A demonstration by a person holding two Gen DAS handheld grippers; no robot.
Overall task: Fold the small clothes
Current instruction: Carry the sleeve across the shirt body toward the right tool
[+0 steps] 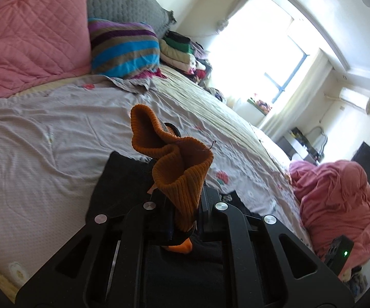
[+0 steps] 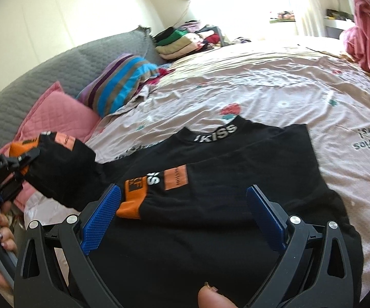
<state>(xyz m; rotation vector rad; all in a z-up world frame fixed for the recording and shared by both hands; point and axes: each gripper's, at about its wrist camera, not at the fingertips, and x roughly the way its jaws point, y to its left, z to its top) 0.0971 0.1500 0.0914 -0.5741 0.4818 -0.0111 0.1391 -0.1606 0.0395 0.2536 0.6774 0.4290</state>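
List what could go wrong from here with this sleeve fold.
1. The left gripper pinches only the orange cuff of the lifted sleeve, so the ribbed knit may slip free mid-fold.
2. The other sleeve already lies folded across the black top; dragging the held one may pull it askew.
3. The right gripper is open, pinning nothing.

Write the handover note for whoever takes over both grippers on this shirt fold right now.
Left gripper: shut on the orange cuff of one sleeve, lifted off the bed.
Right gripper: open, holding nothing, over the shirt.
Black shirt: flat on the bed, collar away from you.
Done: other sleeve lies folded across the chest.
Left: lay the held sleeve across too, release, then fold the body.
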